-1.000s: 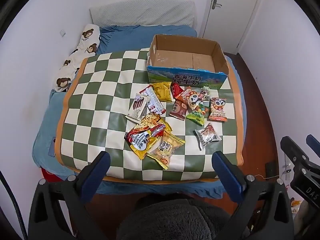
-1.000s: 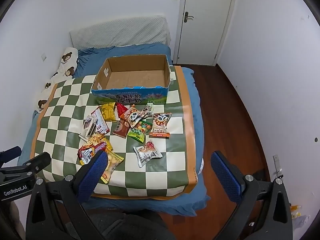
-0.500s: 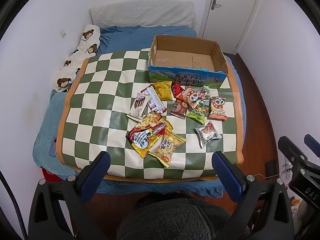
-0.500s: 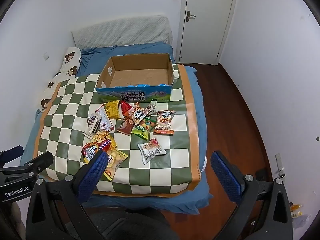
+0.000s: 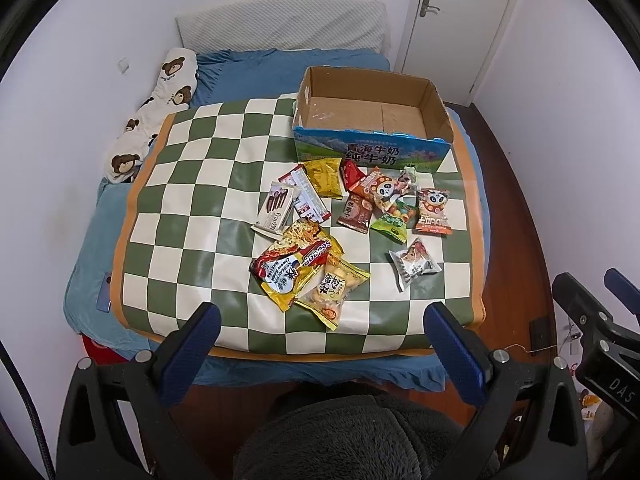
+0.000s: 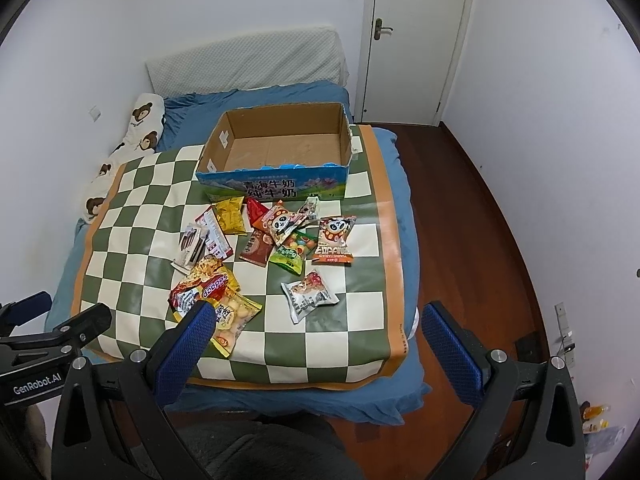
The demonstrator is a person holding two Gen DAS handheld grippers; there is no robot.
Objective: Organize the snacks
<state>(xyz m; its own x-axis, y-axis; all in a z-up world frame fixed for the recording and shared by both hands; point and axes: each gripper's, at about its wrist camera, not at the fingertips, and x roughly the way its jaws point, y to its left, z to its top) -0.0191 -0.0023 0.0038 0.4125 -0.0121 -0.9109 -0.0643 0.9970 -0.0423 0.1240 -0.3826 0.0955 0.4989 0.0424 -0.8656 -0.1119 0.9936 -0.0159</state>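
In the left wrist view, we see the left hand-held gripper (image 5: pixel 320 336) spread wide and holding nothing, slightly closer to the bed (image 5: pixel 280 72) than a second ago; the snacks (image 5: pixel 344 216) lie unmoved on the checkered mat (image 5: pixel 192 200) before the cardboard box (image 5: pixel 372 148).

In the right wrist view, our right hand-held gripper (image 6: pixel 318 330) is likewise released, nearer the snacks (image 6: pixel 280 240) than before; the box (image 6: pixel 276 184) holds no snacks.

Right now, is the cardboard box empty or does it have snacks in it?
Empty. The cardboard box shows only its bare brown floor in both views, and all the snack packets lie outside on the checkered mat.
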